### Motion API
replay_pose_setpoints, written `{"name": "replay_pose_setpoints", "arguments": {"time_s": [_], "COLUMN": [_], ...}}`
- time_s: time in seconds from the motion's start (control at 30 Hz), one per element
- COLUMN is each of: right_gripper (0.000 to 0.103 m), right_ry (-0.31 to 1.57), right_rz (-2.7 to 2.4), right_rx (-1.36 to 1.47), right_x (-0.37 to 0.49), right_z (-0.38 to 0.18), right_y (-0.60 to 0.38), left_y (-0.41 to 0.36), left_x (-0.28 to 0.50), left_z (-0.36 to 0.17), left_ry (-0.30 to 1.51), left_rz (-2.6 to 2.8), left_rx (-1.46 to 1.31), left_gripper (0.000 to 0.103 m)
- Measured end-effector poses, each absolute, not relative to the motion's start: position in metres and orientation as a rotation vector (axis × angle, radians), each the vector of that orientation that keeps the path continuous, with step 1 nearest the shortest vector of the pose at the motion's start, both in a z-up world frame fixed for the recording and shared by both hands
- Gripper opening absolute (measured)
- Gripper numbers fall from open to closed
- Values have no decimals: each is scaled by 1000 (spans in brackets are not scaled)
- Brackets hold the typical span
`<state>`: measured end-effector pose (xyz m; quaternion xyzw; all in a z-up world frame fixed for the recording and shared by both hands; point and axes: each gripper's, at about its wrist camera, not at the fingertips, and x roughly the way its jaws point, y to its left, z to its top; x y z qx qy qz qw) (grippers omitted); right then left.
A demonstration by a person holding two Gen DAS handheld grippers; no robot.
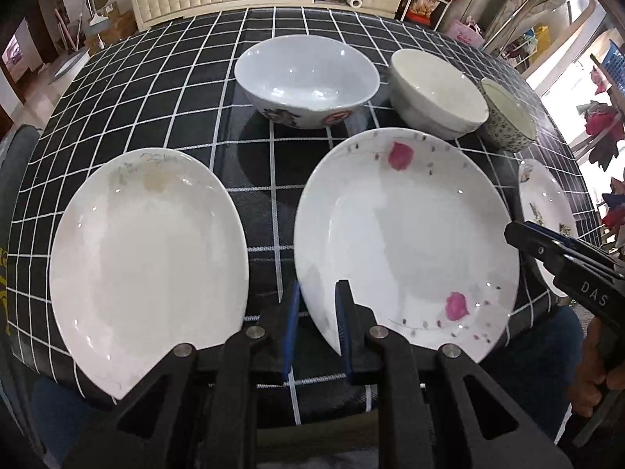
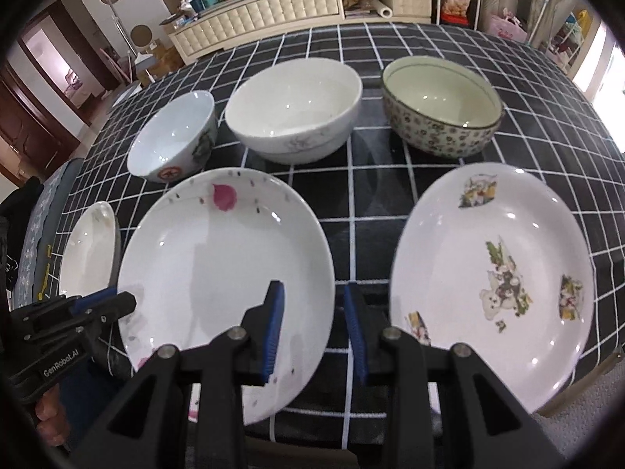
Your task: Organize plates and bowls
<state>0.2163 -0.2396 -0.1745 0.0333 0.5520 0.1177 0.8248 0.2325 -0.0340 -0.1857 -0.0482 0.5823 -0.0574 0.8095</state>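
**Desk:** While you hold over the table, read me the stock.

**Operator:** I count six pieces on the black checked tablecloth (image 1: 156, 97).
Item one, lower left of the left wrist view: white plate with faded print (image 1: 148, 258), lying flat.
Item two, lower centre of that view: pink-petal plate (image 1: 406, 242), flat, near item one with a strip of cloth between them.
Item three, lower right of the right wrist view: bear-print plate (image 2: 492, 285), flat, its near rim reaching the table edge.
Item four, upper centre of the left view: white bowl with a red star emblem (image 1: 308, 78), upright.
Item five, just to its right: plain white bowl (image 1: 433, 90), upright.
Item six, upper right of the right view: green-patterned bowl (image 2: 441, 113), upright.
I see the bowls in a row behind the plates, none stacked.

**Desk:** And the tools?

**Operator:** My left gripper (image 1: 317, 285) has its blue pads only narrowly parted and pinches nothing; in its own view they frame the left rim of the pink-petal plate. I cannot tell whether either pad touches it. My right gripper (image 2: 312, 285) is spread somewhat wider and empty, framing the cloth between the pink-petal plate and the bear-print plate.
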Motion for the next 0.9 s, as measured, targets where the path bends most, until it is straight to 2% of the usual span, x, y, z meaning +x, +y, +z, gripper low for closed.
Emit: {"name": "replay_pose_setpoints", "arguments": {"time_s": [0.27, 0.4, 0.9], "right_gripper": [35, 32, 32], "right_ry": [1216, 1232, 1165], "right_rz": [258, 261, 233], "right_rx": [51, 47, 66], "right_x": [228, 227, 204], "right_z": [-192, -198, -167], "right_y": [-233, -230, -237], "left_y": [-34, -36, -39], "left_x": [245, 249, 237], "left_z": [-201, -207, -185], "left_ry": [1276, 1280, 1211], "left_rz": [-133, -134, -134], "left_rx": [-124, -120, -92], "left_gripper": [16, 16, 14]}}
